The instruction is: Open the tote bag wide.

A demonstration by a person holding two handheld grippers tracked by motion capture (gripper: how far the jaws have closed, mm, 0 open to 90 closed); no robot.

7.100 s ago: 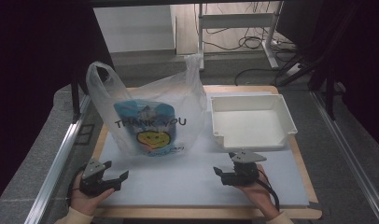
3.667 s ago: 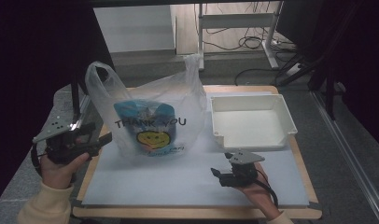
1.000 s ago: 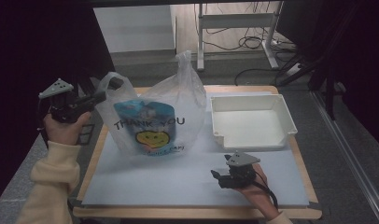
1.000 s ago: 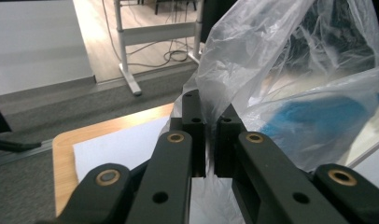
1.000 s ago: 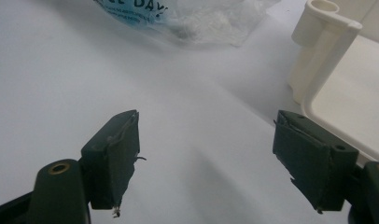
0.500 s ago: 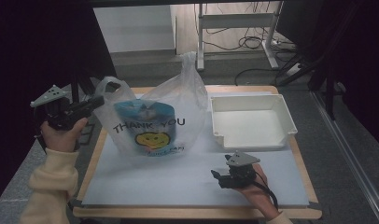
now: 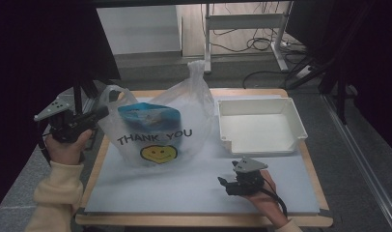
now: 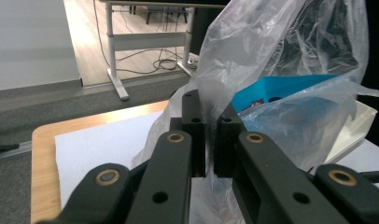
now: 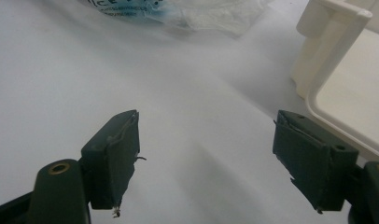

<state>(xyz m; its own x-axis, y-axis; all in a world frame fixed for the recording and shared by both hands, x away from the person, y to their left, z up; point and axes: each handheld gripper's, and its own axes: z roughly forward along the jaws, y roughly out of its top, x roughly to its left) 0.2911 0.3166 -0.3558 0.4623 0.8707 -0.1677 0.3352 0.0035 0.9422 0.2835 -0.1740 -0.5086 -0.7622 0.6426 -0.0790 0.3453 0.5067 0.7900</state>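
Both grippers sit at the near half of the table (image 7: pixel 136 205), well apart from each other. At the left edge, the left gripper (image 7: pixel 101 115) is held off the table in the person's left hand (image 7: pixel 63 145), its jaws pointing right at the bag (image 7: pixel 158 128). The left gripper view has those jaws almost closed, with a fold of the bag's clear plastic (image 8: pixel 211 100) pinched in the narrow slot between them; this is the bag's left handle loop, which in the high view stands just beside the jaw tips. Upright on the white mat (image 7: pixel 184 186), left of the middle, the bag carries the words THANK YOU and a yellow smiley on its near face. Inside it lies a blue box (image 7: pixel 148 113), whose blue rim also shows through the plastic in the left gripper view. Its other handle rises in a twisted peak at the far side. Right of the bag, just apart from it, a white tray (image 7: pixel 261 126) takes up the far right part of the mat. Near the front edge, the right gripper (image 7: pixel 224 183) rests low on the mat in the right hand (image 7: pixel 264 200), near the tray's front left corner. The right gripper view has its jaws spread wide, with nothing between them but bare mat.
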